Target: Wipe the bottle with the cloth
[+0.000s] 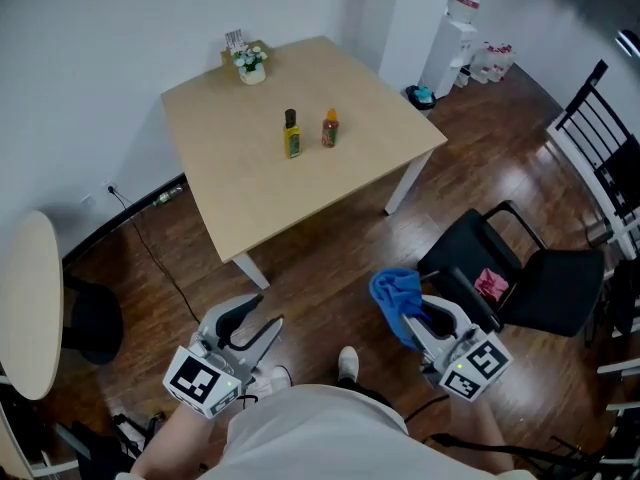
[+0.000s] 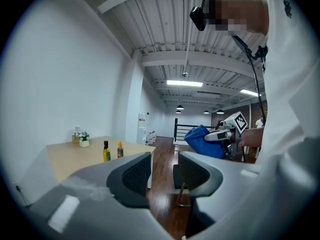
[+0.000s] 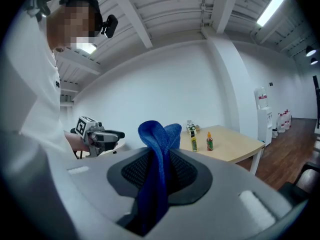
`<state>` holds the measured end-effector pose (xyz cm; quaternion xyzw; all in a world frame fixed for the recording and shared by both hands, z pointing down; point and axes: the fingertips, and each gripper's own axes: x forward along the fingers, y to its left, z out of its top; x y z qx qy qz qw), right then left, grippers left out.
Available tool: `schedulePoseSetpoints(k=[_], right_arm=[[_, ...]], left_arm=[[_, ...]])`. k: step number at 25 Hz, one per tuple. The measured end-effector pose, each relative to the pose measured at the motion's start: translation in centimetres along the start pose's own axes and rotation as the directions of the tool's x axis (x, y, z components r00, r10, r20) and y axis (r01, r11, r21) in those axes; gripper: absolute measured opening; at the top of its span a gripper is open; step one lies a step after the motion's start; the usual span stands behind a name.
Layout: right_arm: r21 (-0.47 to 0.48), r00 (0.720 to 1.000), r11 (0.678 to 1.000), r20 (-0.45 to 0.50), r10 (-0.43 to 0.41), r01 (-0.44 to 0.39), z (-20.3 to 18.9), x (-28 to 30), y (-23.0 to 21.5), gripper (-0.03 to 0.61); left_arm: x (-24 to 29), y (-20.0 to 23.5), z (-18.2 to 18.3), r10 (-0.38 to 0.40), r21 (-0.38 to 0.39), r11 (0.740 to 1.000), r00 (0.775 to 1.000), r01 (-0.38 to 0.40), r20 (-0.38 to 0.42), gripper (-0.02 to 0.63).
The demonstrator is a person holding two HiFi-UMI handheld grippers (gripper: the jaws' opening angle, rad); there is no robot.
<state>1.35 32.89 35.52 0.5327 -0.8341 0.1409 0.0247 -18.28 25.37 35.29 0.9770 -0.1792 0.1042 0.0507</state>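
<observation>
Two small bottles stand near the middle of the light wooden table [image 1: 240, 188]: a yellow-green one with a black cap [image 1: 291, 135] and an orange one [image 1: 329, 128]. Both grippers are held low over the floor, well short of the table. My right gripper [image 1: 415, 315] is shut on a blue cloth [image 1: 394, 293], which sticks up between its pads [image 3: 159, 149]. My left gripper [image 1: 255, 320] is open, with a gap and nothing between its pads [image 2: 137, 171]. The left gripper view shows both bottles [image 2: 106, 152] far off and the cloth [image 2: 204, 140] to the right.
A small flower pot [image 1: 251, 65] sits at the table's far corner. A black chair [image 1: 540, 283] with a pink item [image 1: 491, 284] stands right of me. A round table [image 1: 25, 298] is at the left, a water dispenser [image 1: 455, 30] and more black chairs [image 1: 610, 158] at the right.
</observation>
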Motion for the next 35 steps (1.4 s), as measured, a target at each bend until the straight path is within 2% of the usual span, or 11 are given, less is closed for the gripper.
schedulePoseSetpoints(k=[9, 14, 35], right_arm=[[-0.024, 0.998, 0.998, 0.031, -0.06, 0.061, 0.1, 1.3, 7.7, 0.097], [-0.052, 0.999, 0.998, 0.006, -0.039, 0.04, -0.5, 2.2, 10.9, 0.097], [-0.102, 1.0, 0.995, 0.019, -0.011, 0.013, -0.8, 2.3, 16.2, 0.097]], left_arm=[[-6.6, 2.2, -1.9, -0.051, 0.004, 0.999, 0.998, 0.051, 0.031, 0.183], [-8.8, 2.8, -2.3, -0.047, -0.007, 0.999, 0.997, 0.048, 0.059, 0.183], [-15.4, 2.1, -4.1, -0.005, 0.001, 1.0, 0.998, 0.005, 0.059, 0.183]])
